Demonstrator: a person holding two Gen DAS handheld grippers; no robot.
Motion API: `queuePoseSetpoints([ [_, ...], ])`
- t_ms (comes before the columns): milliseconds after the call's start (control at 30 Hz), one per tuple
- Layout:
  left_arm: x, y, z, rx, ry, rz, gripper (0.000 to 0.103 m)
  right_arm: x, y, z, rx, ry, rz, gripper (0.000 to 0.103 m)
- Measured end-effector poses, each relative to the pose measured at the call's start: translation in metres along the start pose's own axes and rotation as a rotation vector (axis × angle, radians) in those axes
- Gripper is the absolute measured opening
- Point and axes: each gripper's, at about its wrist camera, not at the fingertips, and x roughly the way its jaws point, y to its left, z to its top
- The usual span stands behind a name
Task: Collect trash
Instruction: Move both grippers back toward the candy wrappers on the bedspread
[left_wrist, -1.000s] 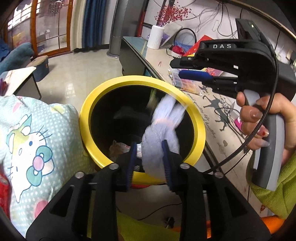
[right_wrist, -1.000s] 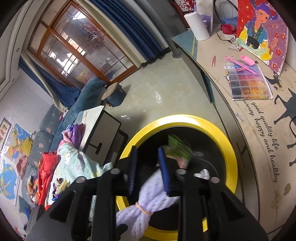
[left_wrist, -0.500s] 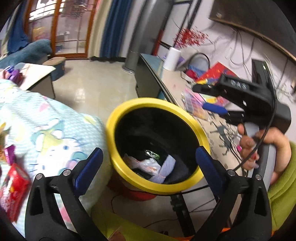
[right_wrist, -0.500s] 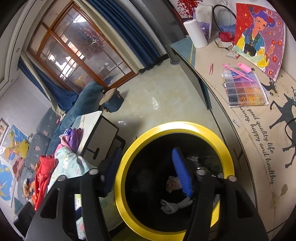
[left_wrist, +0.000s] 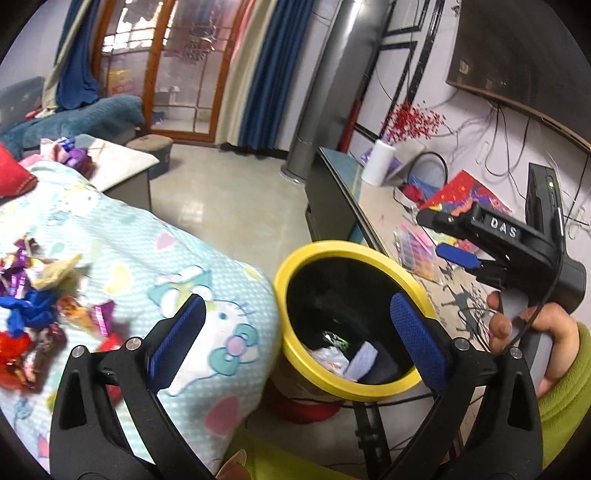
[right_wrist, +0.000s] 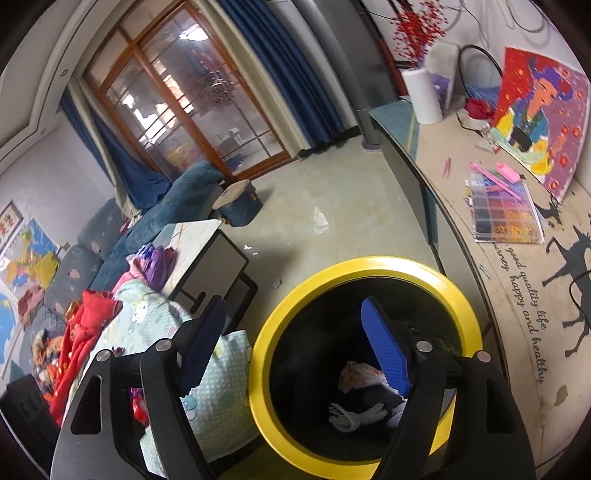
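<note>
The left claw (left_wrist: 295, 332) is spread wide with nothing between its pads, held above the bin (left_wrist: 354, 254) and the blanket (left_wrist: 177, 266). The right claw (right_wrist: 295, 343) is opening, also empty, over the bin's yellow rim. Dropped trash (right_wrist: 354, 413) lies at the bin's bottom. More wrappers (left_wrist: 40, 295) are scattered on the blanket, left of the bin. A bead box (right_wrist: 506, 218) rests on the surface (right_wrist: 517, 295) to the right.

Scraps in the yellow-rimmed bin (right_wrist: 364, 267) partly hidden by its dark wall, wrappers (left_wrist: 40, 295) at left motion-blurred, green sleeve (left_wrist: 565, 398) cropped at right
</note>
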Motion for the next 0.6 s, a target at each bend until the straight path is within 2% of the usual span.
queuePoseSetpoints([
  [600, -0.051, 0.043, 0.008, -0.085, -0.14, 0.09, 0.092, -0.013, 0.067, -0.025, -0.197, -0.046, 0.077, 0.079],
])
